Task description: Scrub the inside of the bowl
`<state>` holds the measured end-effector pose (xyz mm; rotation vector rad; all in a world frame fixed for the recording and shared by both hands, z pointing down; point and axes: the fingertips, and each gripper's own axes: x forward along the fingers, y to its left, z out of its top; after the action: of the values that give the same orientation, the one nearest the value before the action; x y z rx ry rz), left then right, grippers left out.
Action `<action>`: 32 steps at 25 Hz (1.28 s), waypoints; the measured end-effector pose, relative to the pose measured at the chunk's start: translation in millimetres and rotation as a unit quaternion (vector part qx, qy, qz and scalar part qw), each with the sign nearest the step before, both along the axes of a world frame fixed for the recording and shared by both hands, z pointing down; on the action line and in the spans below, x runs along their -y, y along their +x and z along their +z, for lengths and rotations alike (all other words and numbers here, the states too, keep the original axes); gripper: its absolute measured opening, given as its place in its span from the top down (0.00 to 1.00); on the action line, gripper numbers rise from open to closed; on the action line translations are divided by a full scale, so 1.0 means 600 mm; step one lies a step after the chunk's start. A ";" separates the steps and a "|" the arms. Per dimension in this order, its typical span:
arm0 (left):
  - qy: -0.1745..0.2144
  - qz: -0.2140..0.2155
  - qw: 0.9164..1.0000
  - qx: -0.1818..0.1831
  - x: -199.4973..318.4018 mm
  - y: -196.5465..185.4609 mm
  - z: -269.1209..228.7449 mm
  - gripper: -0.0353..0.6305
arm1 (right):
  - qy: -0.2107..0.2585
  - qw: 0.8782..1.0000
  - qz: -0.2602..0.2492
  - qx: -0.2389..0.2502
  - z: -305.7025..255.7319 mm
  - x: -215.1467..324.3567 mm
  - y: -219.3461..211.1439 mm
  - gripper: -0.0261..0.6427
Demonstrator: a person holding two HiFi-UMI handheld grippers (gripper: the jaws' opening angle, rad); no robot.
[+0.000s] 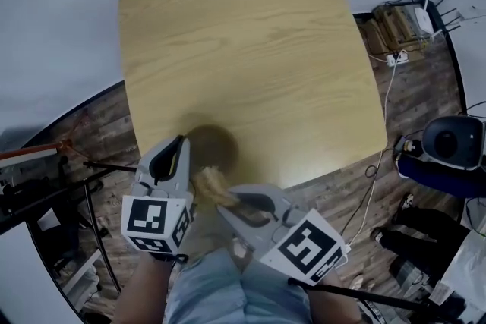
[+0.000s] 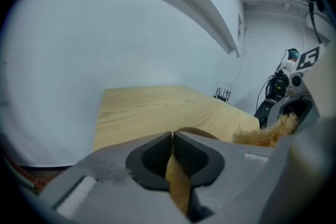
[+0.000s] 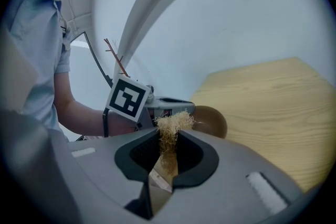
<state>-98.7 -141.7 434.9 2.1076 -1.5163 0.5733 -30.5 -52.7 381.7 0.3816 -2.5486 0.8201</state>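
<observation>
While the left gripper (image 1: 181,146) is pinched shut on the near-left rim of the brown bowl (image 1: 219,142), that bowl sits at the near edge of the wooden table (image 1: 250,49); just to its right, the right gripper (image 1: 230,201) is clamped tight on a straw-coloured fibre scrubber (image 1: 210,181); its tuft is at the bowl's near rim.
</observation>
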 end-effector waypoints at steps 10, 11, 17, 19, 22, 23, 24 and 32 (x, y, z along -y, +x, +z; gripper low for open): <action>-0.001 -0.003 1.000 0.018 -0.013 0.001 -0.007 0.89 | 0.047 0.998 0.050 -0.013 -0.027 0.024 0.037 0.87; -0.001 -0.004 1.000 0.019 -0.014 0.000 -0.007 0.89 | 0.049 0.997 0.054 -0.016 -0.027 0.027 0.037 0.87; -0.004 -0.005 1.000 0.012 -0.014 0.000 -0.003 0.89 | 0.060 0.995 0.071 -0.036 -0.005 0.057 0.028 0.87; -0.006 -0.005 1.000 0.006 -0.014 0.002 0.000 0.89 | 0.059 0.995 0.068 -0.048 0.009 0.065 0.019 0.87; -0.009 0.002 1.000 -0.003 -0.012 0.008 0.004 0.89 | 0.074 0.992 0.063 -0.076 0.037 0.082 0.006 0.87; -0.010 0.006 1.000 -0.006 -0.010 0.011 0.004 0.89 | 0.078 0.991 0.061 -0.087 0.047 0.088 0.002 0.87; -0.011 0.010 1.000 -0.009 -0.007 0.014 0.004 0.89 | 0.079 0.990 0.058 -0.097 0.056 0.093 -0.001 0.87; -0.026 0.000 0.999 -0.037 -0.001 0.008 0.010 0.89 | 0.054 0.991 0.023 -0.118 0.100 0.099 -0.042 0.87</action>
<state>-93.8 -141.4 441.1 2.0658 -1.4453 0.5227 -55.6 -112.1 441.5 0.5389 -2.3761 0.6153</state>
